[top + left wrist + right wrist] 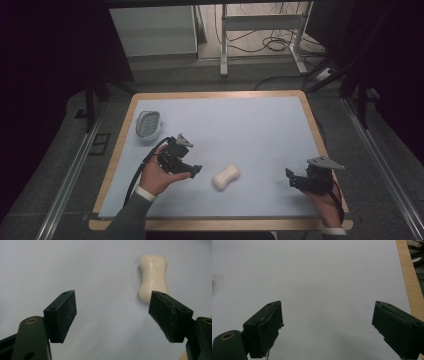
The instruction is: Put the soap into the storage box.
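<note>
Soap bar (pixel 226 176) just right of left gripper (pixel 196 171) — both grippers' jaws apart, nothing held; right gripper (pixel 290 178) well off.

Soap (pixel 226 177) on table (pixel 250 125) between claws; dish (pixel 148 124) far left.

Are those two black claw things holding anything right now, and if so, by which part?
Nothing is held. The left gripper is open, with the cream, waisted bar of soap lying on the pale blue mat ahead of it, untouched. The right gripper is open over bare mat.
</note>
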`<state>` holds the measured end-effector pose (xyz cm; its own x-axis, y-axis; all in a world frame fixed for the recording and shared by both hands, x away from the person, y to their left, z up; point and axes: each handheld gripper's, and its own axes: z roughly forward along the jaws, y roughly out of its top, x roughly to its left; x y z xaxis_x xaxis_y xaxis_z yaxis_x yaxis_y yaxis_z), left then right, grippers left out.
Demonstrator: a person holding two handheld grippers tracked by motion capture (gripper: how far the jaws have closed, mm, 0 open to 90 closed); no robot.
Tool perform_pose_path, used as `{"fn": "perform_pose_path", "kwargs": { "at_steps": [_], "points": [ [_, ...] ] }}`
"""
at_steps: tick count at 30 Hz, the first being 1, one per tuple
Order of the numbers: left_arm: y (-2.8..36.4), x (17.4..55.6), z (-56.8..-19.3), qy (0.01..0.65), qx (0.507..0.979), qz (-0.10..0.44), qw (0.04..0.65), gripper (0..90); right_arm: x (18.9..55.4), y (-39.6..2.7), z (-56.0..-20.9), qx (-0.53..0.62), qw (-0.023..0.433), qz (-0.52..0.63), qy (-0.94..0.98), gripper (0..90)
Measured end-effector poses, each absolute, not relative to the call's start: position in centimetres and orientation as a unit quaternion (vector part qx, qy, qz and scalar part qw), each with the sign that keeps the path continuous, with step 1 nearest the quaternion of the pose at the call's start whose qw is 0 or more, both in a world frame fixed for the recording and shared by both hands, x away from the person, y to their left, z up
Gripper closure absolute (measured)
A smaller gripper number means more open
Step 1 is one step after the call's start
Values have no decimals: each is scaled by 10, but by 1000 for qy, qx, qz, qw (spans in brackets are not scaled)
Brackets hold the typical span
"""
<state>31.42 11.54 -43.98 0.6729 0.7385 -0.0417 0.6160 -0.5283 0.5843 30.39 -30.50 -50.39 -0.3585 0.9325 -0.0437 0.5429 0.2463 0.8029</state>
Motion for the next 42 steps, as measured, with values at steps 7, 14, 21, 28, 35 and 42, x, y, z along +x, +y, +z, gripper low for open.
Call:
{"fn": "perform_pose_path", "kwargs": {
  "at_steps": [7,14,21,28,35,42],
  "points": [
    [98,319,-443,376,877,96,282,222,305,-306,-505,497,269,361,742,96],
    [80,320,-450,366,886,87,272,222,304,-307,-505,497,270,362,741,96],
    [60,324,-459,359,892,72,267,222,305,-307,-506,496,268,362,742,96],
    [45,329,-468,354,896,63,260,225,305,-308,-506,499,270,360,741,96],
    [38,331,-476,350,901,57,251,231,305,-308,-507,501,269,357,741,96],
    [26,336,-482,348,905,51,240,251,306,-308,-508,502,270,356,741,96]
  ]
}}
